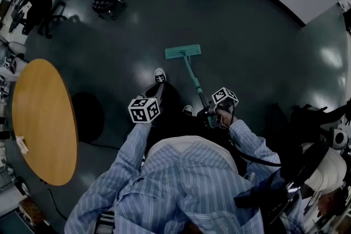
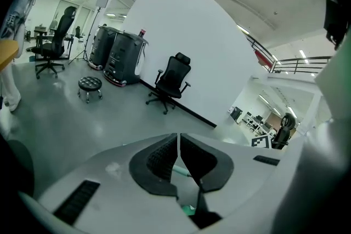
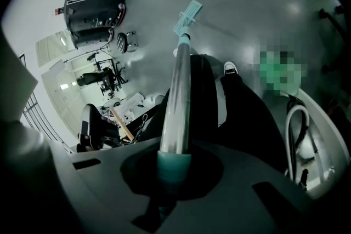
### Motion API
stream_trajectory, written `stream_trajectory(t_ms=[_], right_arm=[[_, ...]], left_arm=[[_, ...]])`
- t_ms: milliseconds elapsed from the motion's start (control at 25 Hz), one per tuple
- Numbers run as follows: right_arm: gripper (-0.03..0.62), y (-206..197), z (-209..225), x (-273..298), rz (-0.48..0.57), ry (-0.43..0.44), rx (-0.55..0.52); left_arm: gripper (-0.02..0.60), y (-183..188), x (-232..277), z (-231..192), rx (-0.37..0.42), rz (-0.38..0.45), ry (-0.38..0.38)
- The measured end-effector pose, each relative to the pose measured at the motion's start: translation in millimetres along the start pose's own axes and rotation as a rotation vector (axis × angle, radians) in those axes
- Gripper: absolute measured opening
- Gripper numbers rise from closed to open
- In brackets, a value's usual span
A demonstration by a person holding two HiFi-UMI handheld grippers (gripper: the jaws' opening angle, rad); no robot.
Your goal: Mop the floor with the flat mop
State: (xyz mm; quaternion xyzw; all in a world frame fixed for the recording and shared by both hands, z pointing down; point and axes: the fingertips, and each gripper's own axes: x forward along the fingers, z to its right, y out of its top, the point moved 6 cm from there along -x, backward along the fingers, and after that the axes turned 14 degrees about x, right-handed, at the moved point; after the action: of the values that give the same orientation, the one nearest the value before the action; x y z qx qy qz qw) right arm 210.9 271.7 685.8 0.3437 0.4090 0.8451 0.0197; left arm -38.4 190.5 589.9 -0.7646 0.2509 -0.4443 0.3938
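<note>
right tool [image 3: 174,172] clamped on flat mop handle [image 1: 193,78]; left tool [image 2: 178,153] closed, empty. mop head [image 1: 183,52] flat on floor [image 1: 247,35] just ahead. advice: keep head flat, push even overlapping strokes.

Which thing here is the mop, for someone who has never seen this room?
Start at the big round wooden table on the left, then look right across the dark floor, past the person's shoe. The flat mop rests there: the only teal thing on the floor, a flat rectangular head on a long thin pole.
</note>
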Motion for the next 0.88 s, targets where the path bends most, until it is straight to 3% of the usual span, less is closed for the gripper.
stream_trajectory(t_ms=[520, 880], right_arm=[[0.012, -7.7, 0.1, -12.6, -0.023, 0.096, 0.038], [0.014, -16.4, -7.9, -18.6, -0.039, 0.105, 0.020]], left_arm=[[0.018, 32.9, 13.8, 10.2, 0.077, 0.013, -0.056], [0.018, 50.4, 28.2, 17.1, 0.092, 0.013, -0.086]])
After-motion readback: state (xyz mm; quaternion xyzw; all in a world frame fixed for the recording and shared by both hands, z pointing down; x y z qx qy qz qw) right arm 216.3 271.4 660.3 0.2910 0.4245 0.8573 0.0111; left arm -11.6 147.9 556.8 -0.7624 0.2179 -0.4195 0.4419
